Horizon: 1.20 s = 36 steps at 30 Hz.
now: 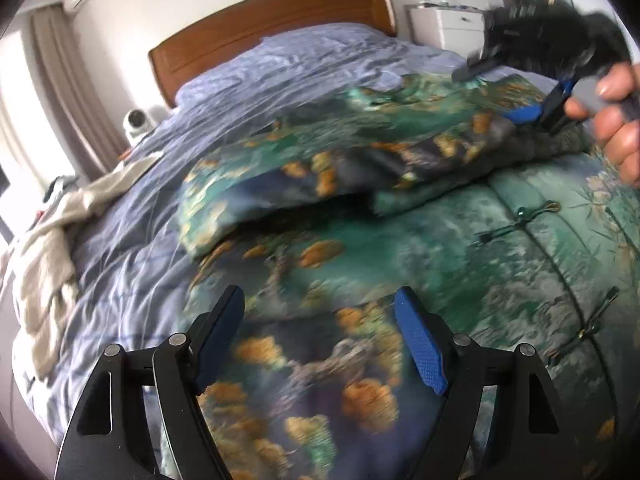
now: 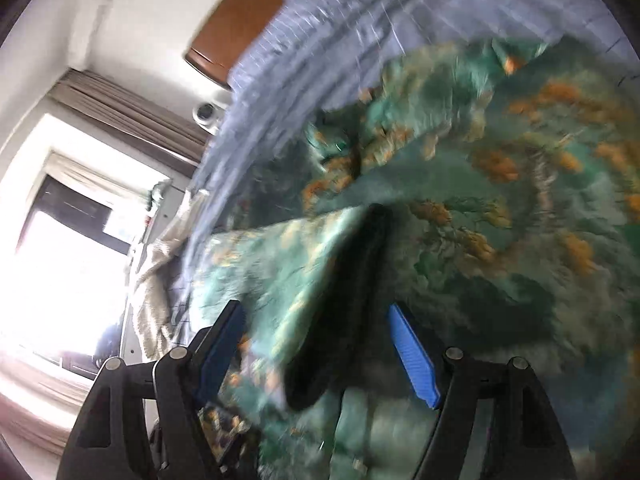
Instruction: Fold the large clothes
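Observation:
A large green padded jacket point(image 1: 360, 240) with orange flower print and knot buttons lies spread on the bed. One part is folded across its upper half. My left gripper point(image 1: 320, 336) hovers open just above the jacket's near part, with nothing between its blue pads. My right gripper point(image 1: 486, 94), held by a hand point(image 1: 616, 132), is at the jacket's far right, by the grey lining. In the right wrist view the jacket point(image 2: 500, 200) fills the frame. A fold with dark lining lies between the wide jaws of the right gripper point(image 2: 318, 348); the blurred picture shows no pad pressing on it.
A pale blue quilt point(image 1: 240, 92) covers the bed, with a brown wooden headboard point(image 1: 272, 28) behind. A beige cloth point(image 1: 48, 240) lies crumpled at the bed's left edge. A white camera point(image 1: 136, 120) stands beside the bed. A white cabinet point(image 1: 448, 24) is at the far right, a bright window point(image 2: 60, 260) at left.

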### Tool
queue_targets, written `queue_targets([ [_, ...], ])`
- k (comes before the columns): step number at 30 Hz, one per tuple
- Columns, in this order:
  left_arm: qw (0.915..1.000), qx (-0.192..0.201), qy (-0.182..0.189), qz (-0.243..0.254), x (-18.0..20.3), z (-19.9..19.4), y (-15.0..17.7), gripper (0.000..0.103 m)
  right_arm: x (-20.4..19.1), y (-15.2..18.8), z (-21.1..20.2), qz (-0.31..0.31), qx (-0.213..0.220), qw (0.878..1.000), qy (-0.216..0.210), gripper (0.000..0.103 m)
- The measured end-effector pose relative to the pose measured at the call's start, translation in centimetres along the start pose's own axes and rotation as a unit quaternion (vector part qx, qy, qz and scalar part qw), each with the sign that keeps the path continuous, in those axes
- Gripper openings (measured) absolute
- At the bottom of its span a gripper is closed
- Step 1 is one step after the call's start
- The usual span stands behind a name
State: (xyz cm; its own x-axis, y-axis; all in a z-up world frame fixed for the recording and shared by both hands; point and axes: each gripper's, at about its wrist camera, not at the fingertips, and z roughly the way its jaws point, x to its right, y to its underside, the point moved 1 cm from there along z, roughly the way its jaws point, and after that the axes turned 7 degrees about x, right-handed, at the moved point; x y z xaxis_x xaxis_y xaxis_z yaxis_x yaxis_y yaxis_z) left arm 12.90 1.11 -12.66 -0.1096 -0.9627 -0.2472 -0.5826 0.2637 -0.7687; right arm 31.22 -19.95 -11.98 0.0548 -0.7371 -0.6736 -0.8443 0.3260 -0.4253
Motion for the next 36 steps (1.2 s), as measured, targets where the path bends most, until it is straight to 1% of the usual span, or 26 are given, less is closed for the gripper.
queue_targets([
  [2,0.9999,-0.006,0.001,-0.014,-0.5,0.0,0.4,0.079,0.4,0.3,2.2,0.008,-0.024,1.0,0.001,0.074],
  [3,0.9998,-0.008,0.002,-0.02,-0.7,0.0,0.5,0.079,0.2,0.4,3.2,0.009,-0.035,0.999,-0.004,0.05],
  [4,0.9996,-0.009,0.003,-0.025,-1.0,0.2,0.6,0.079,-0.2,0.5,3.9,0.006,-0.05,0.999,-0.013,0.031],
  [5,0.9995,-0.009,0.003,-0.03,-1.1,0.1,0.7,0.079,-0.5,0.4,4.3,0.0,-0.058,0.998,-0.01,0.015],
  [6,0.9994,-0.01,0.004,-0.032,-1.2,0.4,0.5,0.079,-1.2,0.0,4.4,-0.012,-0.057,0.998,-0.007,0.015],
  [9,0.9988,-0.009,0.013,-0.046,-1.7,0.6,0.0,0.079,-3.6,-2.3,2.9,-0.079,-0.015,0.997,0.007,0.014],
  [10,0.9985,-0.009,0.015,-0.052,-1.8,0.6,-0.2,0.079,-4.4,-3.6,2.3,-0.104,0.003,0.994,0.017,0.014],
  [13,0.9977,-0.011,0.019,-0.065,-2.1,0.8,-0.4,0.079,-5.1,-6.2,1.8,-0.142,0.028,0.988,0.048,0.014],
  [15,0.9971,-0.014,0.021,-0.072,-2.1,1.0,-0.5,0.079,-4.4,-7.2,2.2,-0.15,0.029,0.986,0.073,0.014],
  [17,0.9964,-0.019,0.026,-0.078,-2.1,1.2,-0.5,0.079,-2.8,-7.3,3.0,-0.147,0.018,0.984,0.098,0.014],
  [19,0.996,-0.027,0.032,-0.079,-2.3,1.6,-0.7,0.079,-1.4,-6.5,5.0,-0.162,0.002,0.978,0.133,0.014],
  [21,0.9955,-0.038,0.038,-0.078,-2.5,2.0,-1.2,0.079,-0.3,-6.0,6.1,-0.177,-0.005,0.972,0.154,0.026],
  [22,0.9951,-0.042,0.041,-0.08,-2.7,2.2,-1.4,0.079,-0.2,-5.5,6.6,-0.188,-0.002,0.97,0.156,0.027],
  [24,0.993,-0.05,0.054,-0.093,-3.5,2.2,-2.3,0.079,-0.2,-5.2,6.6,-0.195,-0.002,0.97,0.145,0.044],
  [25,0.9916,-0.053,0.061,-0.101,-4.0,2.1,-2.8,0.08,-0.4,-5.1,6.3,-0.194,-0.006,0.971,0.137,0.048],
  [26,0.9901,-0.053,0.068,-0.111,-4.7,2.0,-3.3,0.08,-0.6,-5.1,6.0,-0.197,-0.009,0.971,0.136,0.056],
  [27,0.989,-0.052,0.071,-0.119,-5.4,2.1,-3.9,0.081,-0.8,-5.2,5.4,-0.206,-0.006,0.968,0.142,0.058],
  [29,0.9847,-0.046,0.08,-0.148,-7.2,2.3,-5.7,0.085,-1.7,-5.1,3.8,-0.241,0.017,0.955,0.173,0.058],
  [31,0.9806,-0.035,0.087,-0.172,-8.4,2.6,-7.1,0.086,-3.0,-5.0,1.8,-0.281,0.052,0.937,0.202,0.058],
  [32,0.9788,-0.028,0.087,-0.183,-9.2,3.2,-8.2,0.086,-3.9,-5.0,0.9,-0.303,0.077,0.927,0.208,0.058],
  [33,0.9782,-0.023,0.086,-0.188,-9.4,3.6,-8.7,0.086,-4.9,-4.7,0.1,-0.322,0.098,0.92,0.201,0.058],
  [34,0.9777,-0.015,0.085,-0.192,-9.8,4.5,-9.7,0.086,-5.7,-4.5,-0.3,-0.333,0.105,0.919,0.184,0.058],
  [35,0.9774,-0.01,0.084,-0.194,-9.9,5.7,-10.6,0.085,-6.5,-4.2,-0.4,-0.342,0.101,0.922,0.151,0.058],
  [36,0.977,-0.01,0.084,-0.196,-9.8,6.8,-11.0,0.085,-7.1,-3.9,0.0,-0.348,0.087,0.925,0.123,0.057],
])
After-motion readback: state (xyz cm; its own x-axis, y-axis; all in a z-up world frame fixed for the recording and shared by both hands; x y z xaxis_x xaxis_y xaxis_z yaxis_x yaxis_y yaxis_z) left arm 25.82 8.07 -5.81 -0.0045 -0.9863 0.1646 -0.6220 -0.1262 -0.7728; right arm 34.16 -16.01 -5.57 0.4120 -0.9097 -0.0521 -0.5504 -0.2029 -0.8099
